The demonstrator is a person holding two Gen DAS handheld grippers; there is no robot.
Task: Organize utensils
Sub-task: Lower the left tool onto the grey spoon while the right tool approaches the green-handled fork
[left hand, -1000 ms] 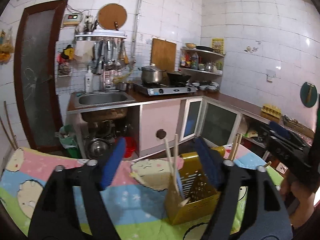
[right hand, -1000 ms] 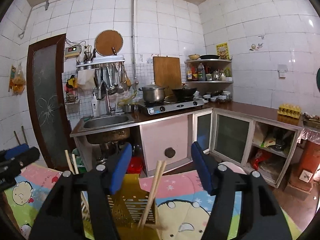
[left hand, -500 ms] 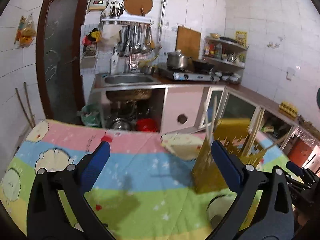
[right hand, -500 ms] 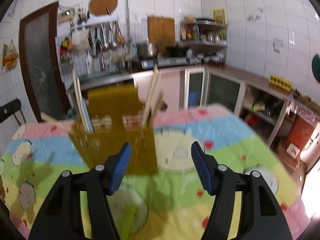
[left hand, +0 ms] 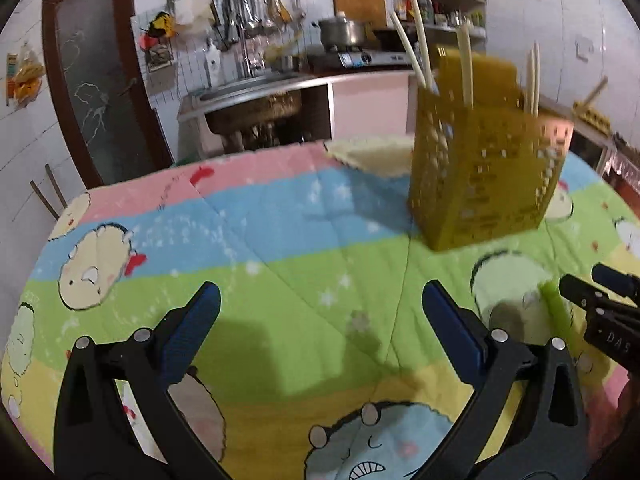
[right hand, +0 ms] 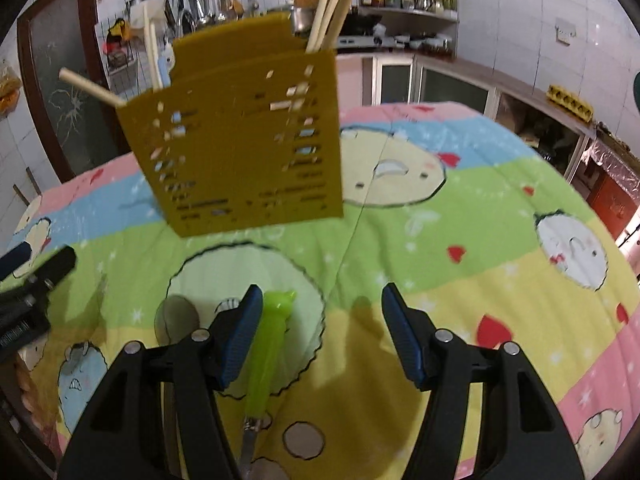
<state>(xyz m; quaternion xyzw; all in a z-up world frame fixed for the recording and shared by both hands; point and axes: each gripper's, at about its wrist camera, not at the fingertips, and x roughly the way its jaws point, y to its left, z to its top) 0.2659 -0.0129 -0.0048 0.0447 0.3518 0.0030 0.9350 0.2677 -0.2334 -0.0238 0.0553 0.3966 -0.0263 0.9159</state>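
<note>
green-handled utensil beside right gripper

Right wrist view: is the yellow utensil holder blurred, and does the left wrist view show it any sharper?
Right wrist view: the yellow utensil holder is smeared by motion, its slots streaked. Left wrist view: the holder is just as soft; both views bend the walls at the edges.

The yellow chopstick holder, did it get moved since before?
Cannot tell. The yellow holder looks bigger and higher against the sink counter now, but both cameras dipped toward the tablecloth.
</note>
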